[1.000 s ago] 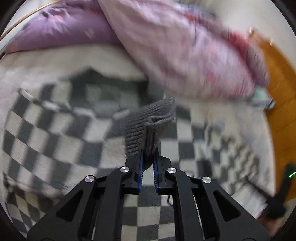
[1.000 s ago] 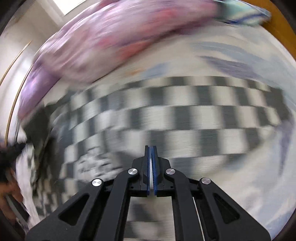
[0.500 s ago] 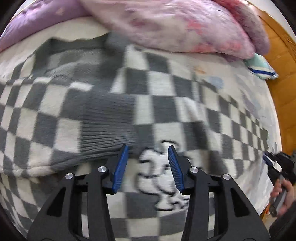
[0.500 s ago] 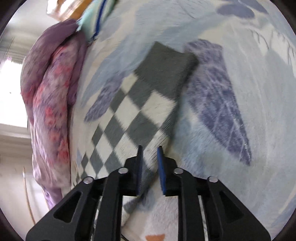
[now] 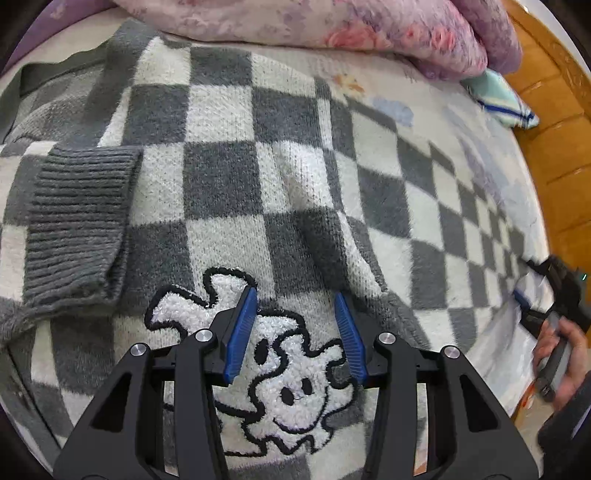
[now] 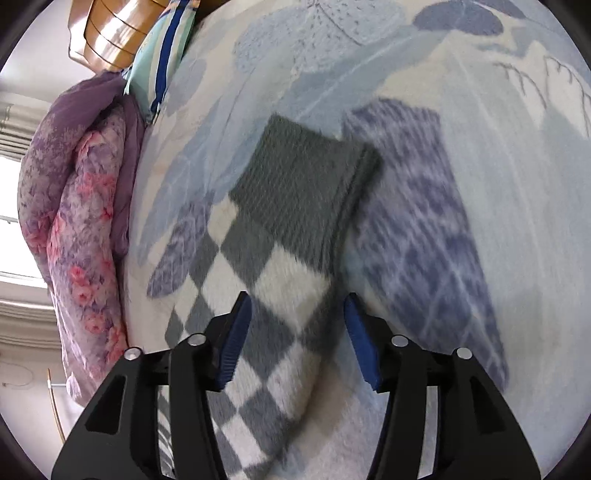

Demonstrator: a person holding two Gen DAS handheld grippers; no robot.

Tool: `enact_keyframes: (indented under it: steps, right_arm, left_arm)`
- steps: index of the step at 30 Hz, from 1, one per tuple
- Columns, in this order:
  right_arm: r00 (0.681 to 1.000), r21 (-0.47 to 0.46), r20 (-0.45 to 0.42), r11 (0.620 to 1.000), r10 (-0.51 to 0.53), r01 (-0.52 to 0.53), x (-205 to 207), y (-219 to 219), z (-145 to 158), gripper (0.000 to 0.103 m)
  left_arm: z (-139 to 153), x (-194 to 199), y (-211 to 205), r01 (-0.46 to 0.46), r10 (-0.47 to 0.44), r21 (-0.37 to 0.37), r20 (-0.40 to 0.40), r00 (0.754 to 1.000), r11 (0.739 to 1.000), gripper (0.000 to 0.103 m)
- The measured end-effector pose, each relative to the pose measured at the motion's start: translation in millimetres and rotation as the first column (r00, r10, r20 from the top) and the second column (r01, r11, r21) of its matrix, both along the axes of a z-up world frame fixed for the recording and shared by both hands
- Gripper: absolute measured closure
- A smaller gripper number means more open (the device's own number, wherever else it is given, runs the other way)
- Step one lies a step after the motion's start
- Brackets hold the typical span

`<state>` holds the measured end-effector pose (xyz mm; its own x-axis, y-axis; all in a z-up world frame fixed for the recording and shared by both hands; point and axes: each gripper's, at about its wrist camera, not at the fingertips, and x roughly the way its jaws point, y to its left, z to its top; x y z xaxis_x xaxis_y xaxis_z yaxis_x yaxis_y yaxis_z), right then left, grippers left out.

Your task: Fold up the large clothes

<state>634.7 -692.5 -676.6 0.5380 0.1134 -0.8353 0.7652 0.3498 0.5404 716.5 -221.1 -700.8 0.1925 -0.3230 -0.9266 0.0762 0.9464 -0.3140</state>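
Observation:
A grey-and-white checkered sweater lies spread on the bed, with a white fluffy dog patch on its front. One sleeve is folded across the body, its grey ribbed cuff lying free at the left. My left gripper hovers open just above the patch and holds nothing. In the right wrist view the other sleeve stretches out over the sheet and ends in a grey cuff. My right gripper stands over that sleeve with its jaws opening; the sleeve lies between the fingers, not pinched.
A pink and purple floral quilt is bunched along the bed's far side, next to a teal striped pillow. Orange wood borders the bed. The leaf-print sheet lies beyond the sleeve. A hand shows at the right edge.
My left gripper let go of the grey cuff, which now lies on the sweater's body, and sank toward the dog patch. My right gripper rolled, moved over the other sleeve and went from shut to open.

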Motion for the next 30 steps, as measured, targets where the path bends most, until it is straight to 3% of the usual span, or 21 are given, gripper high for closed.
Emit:
enact_keyframes:
  steps: [3, 4, 5, 6, 10, 14, 17, 22, 26, 29, 30]
  right_arm:
    - [1.0, 0.013, 0.014, 1.0, 0.008, -0.009, 9, -3, -4, 0.049]
    - [1.0, 0.004, 0.01, 1.0, 0.016, -0.017, 11, -3, -3, 0.06]
    - [0.999, -0.02, 0.0, 0.999, 0.034, -0.034, 13, -2, 0, 0.08]
    - [0.999, -0.023, -0.002, 0.999, 0.048, -0.048, 12, -1, 2, 0.093]
    - [0.993, -0.097, 0.089, 0.993, 0.081, -0.072, 7, 12, 38, 0.094]
    - [0.961, -0.261, 0.148, 0.946, 0.234, -0.19, 19, 55, 102, 0.095]
    - [0.911, -0.365, 0.183, 0.886, 0.37, -0.287, 34, 106, 151, 0.095]
    - [0.778, -0.497, 0.206, 0.749, 0.593, -0.439, 54, 229, 216, 0.095]
    - [0.656, -0.541, 0.193, 0.637, 0.73, -0.55, 61, 343, 236, 0.095]
    - [0.569, -0.541, 0.157, 0.553, 0.807, -0.634, 59, 440, 228, 0.095]
    - [0.544, -0.518, 0.163, 0.541, 0.823, -0.663, 56, 473, 220, 0.094]
  left_arm:
    - [-3, 3, -7, 0.004, -0.004, 0.015, 0.004, 1.0, 1.0, 0.058]
    - [-4, 3, -8, 0.006, -0.007, 0.013, 0.005, 1.0, 1.0, 0.058]
    - [-5, 4, -8, 0.008, -0.008, 0.008, 0.005, 1.0, 1.0, 0.058]
    - [-5, 4, -7, 0.007, -0.007, -0.002, 0.002, 1.0, 1.0, 0.058]
    - [-2, 6, 0, 0.024, -0.024, -0.028, -0.019, 1.0, 0.999, 0.058]
    - [9, 6, 28, -0.079, 0.065, -0.173, -0.087, 0.994, 0.982, 0.056]
    - [28, -2, 61, -0.147, 0.128, -0.252, -0.092, 0.988, 0.956, 0.056]
    - [73, -18, 136, -0.188, 0.191, -0.22, -0.007, 0.982, 0.957, 0.049]
    - [98, -29, 221, -0.275, 0.284, -0.156, 0.035, 0.958, 0.949, 0.048]
    - [107, -43, 291, -0.347, 0.356, -0.123, 0.057, 0.933, 0.93, 0.048]
    - [109, -49, 318, -0.377, 0.386, -0.119, 0.06, 0.921, 0.918, 0.048]
